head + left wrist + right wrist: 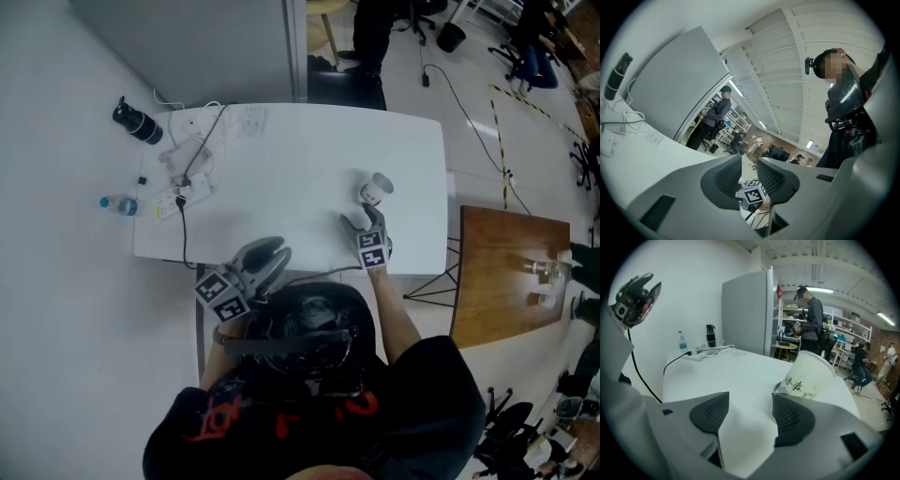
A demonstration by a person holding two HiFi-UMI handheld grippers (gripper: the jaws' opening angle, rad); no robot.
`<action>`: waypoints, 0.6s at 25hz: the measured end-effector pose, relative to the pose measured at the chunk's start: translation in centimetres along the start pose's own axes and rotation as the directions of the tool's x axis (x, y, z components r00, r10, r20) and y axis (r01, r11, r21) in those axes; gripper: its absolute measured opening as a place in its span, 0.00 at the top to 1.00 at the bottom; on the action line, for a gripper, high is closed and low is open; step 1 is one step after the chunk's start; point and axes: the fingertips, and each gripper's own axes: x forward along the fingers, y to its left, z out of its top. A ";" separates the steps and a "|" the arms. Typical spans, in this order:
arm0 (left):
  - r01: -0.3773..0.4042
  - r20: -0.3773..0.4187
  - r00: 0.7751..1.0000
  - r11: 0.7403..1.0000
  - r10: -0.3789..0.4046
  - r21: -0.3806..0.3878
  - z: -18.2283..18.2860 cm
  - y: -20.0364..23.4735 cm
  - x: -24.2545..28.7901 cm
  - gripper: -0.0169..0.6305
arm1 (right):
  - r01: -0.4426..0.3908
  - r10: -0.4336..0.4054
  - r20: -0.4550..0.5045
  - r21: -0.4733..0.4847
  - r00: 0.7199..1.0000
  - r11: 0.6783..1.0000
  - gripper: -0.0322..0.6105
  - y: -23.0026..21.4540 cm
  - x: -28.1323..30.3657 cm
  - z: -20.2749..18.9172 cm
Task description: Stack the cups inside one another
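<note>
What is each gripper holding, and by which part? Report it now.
Nothing is held. The left gripper is empty, jaws slightly apart. The right gripper is open too, with the cup lying tilted beyond its jaws, not between them.

In front of you is a white table (pixel 281 178) with rounded corners. A grey partition panel (pixel 187 42) rises at its far edge, and a plain white wall (pixel 693 287) runs along your left. At the table's left end stand a black bottle (pixel 138 123) and a small water bottle (pixel 120 203), beside a power strip (pixel 173 199) with tangled cables. To your right, a wooden table (pixel 511 272) sits on the pale floor (pixel 469 112), which is crossed by striped tape (pixel 500 141). Beyond it are office chairs (pixel 530 56), shelving (pixel 843 331) and ceiling strip lights (pixel 887 318).
</note>
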 end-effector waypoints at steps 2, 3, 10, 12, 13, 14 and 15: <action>0.002 0.033 0.999 1.000 -0.003 0.011 0.7 -0.2 -0.3 0.81 | -0.002 0.002 0.007 -0.020 1.000 1.000 0.47 0.3 -0.4 0.5; 0.002 0.048 0.999 1.000 -0.002 0.013 0.9 -0.2 -0.4 0.81 | 0.000 0.001 0.030 -0.036 1.000 0.999 0.47 0.5 -1.0 1.5; -0.019 0.050 0.999 1.000 0.019 -0.009 0.9 0.3 -0.5 0.81 | 0.143 -0.112 0.183 -0.164 0.977 0.976 0.47 -1.8 -4.1 9.1; -0.018 0.050 0.999 1.000 0.018 -0.013 0.9 0.3 -0.5 0.81 | 0.164 -0.140 0.132 -0.200 0.981 0.966 0.47 -3.2 -3.5 9.1; -0.017 0.052 0.998 1.000 0.018 -0.018 0.9 0.4 -0.6 0.81 | 0.136 -0.123 0.070 -0.218 0.990 0.966 0.47 -3.4 -2.7 8.1; -0.018 0.054 0.998 1.000 0.019 -0.024 0.8 0.4 -0.6 0.81 | 0.084 -0.086 0.001 -0.232 0.996 0.969 0.47 -3.0 -1.7 6.6; -0.020 0.055 0.998 0.999 0.021 -0.027 0.8 0.4 -0.7 0.81 | 0.036 -0.051 -0.052 -0.251 0.997 0.967 0.47 -2.2 -1.2 5.3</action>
